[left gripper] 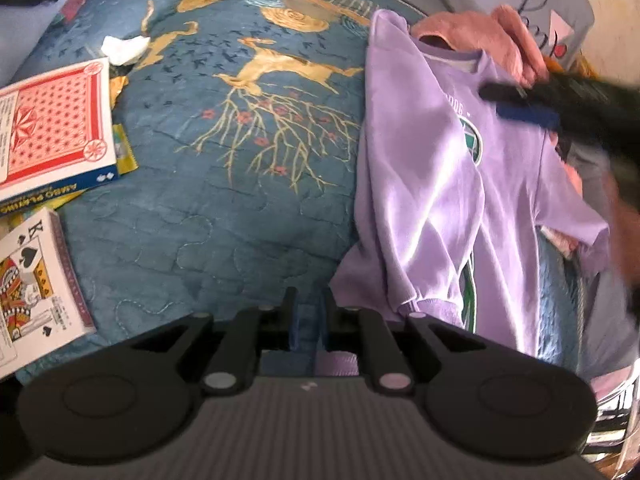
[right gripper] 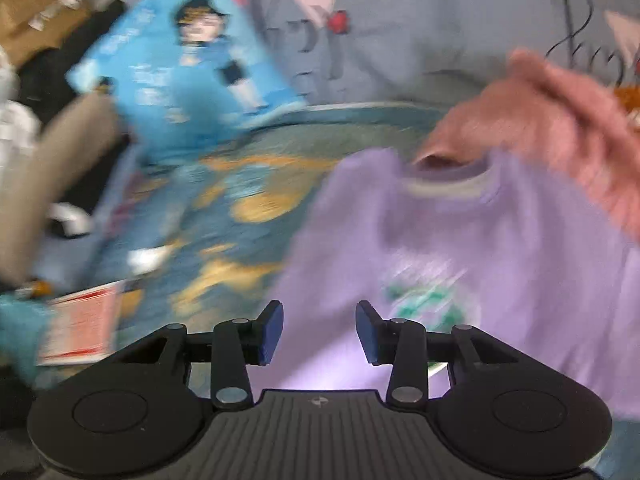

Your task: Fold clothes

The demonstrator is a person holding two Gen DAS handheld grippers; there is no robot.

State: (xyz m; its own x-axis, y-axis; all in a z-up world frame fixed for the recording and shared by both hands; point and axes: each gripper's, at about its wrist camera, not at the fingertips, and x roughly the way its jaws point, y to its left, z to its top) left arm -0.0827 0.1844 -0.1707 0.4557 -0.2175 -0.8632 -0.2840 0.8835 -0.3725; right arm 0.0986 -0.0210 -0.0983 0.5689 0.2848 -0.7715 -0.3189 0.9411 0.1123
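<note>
L hand-held gripper (left gripper: 307,312) pinched on purple shirt (left gripper: 432,184); R (right gripper: 319,330) parted, empty; card boxes (left gripper: 52,128) nearby.

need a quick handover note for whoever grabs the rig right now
Left gripper: jaws shut, nothing clearly between them, near the purple sweatshirt's lower hem.
Right gripper: jaws open and empty, over the sweatshirt's chest.
Sweatshirt lies on the blue quilt, one sleeve folded in across the front; pink garment by its collar.
Left: the other sleeve, then fold the body.
</note>
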